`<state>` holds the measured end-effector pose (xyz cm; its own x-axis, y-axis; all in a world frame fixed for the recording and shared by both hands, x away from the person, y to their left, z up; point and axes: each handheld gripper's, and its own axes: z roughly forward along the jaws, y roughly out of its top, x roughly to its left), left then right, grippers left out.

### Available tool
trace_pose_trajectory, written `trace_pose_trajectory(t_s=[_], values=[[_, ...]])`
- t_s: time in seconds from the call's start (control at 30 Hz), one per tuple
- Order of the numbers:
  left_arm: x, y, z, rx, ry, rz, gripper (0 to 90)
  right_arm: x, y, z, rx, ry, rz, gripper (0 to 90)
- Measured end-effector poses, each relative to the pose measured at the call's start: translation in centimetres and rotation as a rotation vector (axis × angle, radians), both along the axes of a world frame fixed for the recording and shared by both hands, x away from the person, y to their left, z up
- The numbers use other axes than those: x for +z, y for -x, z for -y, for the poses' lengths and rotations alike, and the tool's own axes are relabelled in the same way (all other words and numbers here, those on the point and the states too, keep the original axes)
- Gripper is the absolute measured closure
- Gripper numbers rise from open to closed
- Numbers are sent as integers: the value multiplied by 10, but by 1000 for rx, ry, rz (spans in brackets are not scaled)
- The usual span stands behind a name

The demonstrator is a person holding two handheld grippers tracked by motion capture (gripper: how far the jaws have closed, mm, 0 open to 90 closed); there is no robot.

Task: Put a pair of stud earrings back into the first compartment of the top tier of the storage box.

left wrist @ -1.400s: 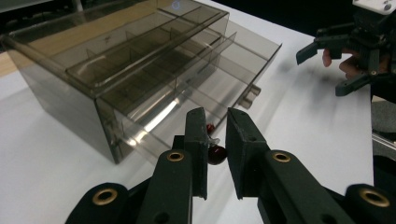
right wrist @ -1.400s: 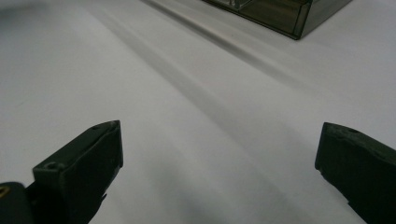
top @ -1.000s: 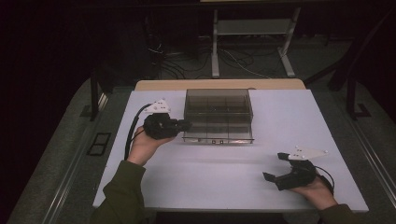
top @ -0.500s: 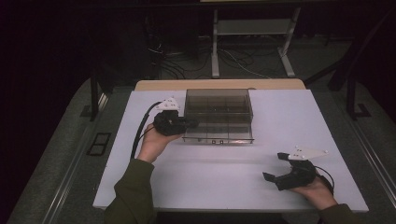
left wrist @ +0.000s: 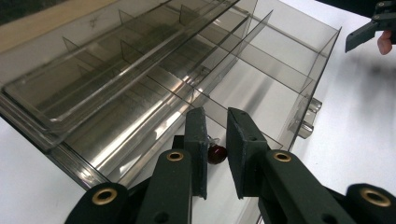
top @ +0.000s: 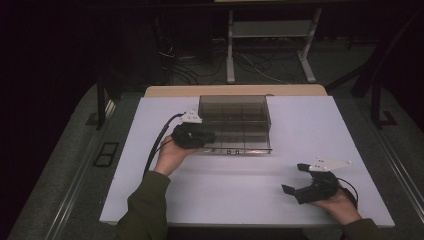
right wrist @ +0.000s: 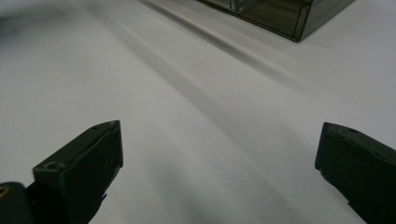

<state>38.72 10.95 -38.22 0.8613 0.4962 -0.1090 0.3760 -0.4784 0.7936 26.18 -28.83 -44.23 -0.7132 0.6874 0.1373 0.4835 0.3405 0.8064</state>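
Observation:
A smoky clear plastic organizer box (top: 235, 122) with several divided compartments stands open at the middle back of the white table (top: 250, 200). My left gripper (top: 212, 136) reaches over its front left corner. In the left gripper view the jaws (left wrist: 215, 114) stand close together above a compartment (left wrist: 252, 93), with a small dark red piece (left wrist: 216, 154) pinched between them. My right gripper (top: 295, 178) rests low near the table's front right, jaws wide apart and nothing between them (right wrist: 219, 130).
The box's raised lid (left wrist: 116, 70) lies toward the far side. A corner of the box (right wrist: 280, 14) shows far off in the right gripper view. A wooden table edge (top: 235, 91) and metal frame legs (top: 230, 50) lie behind the white table.
My left gripper has moved right and forward, from beside the box's left edge to over its front left compartments. The right gripper has stayed put.

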Motion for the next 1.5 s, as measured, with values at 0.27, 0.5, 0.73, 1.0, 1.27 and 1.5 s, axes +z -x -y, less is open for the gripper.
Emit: trace_pose_trajectory(t_s=[0.27, 0.5, 0.73, 1.0, 1.27, 1.5], values=[[1, -1, -2, 8, 21, 2, 731, 0, -1, 0, 4, -8, -6, 5], [6, 2, -5, 15, 42, 11, 677, 1, 0, 1, 0, -9, 0, 4], [9, 4, -5, 13, 60, 4, 509, 1, 0, 1, -2, -11, -3, 5], [16, 12, -12, 42, 50, 36, 328, 2, 0, 2, 1, -13, 3, 4], [18, 28, -31, 79, 57, 63, 214, 1, -2, 2, 3, -15, -2, 4], [10, 43, -49, 107, 82, 68, 129, 0, -4, 0, 3, -18, -2, 4]])
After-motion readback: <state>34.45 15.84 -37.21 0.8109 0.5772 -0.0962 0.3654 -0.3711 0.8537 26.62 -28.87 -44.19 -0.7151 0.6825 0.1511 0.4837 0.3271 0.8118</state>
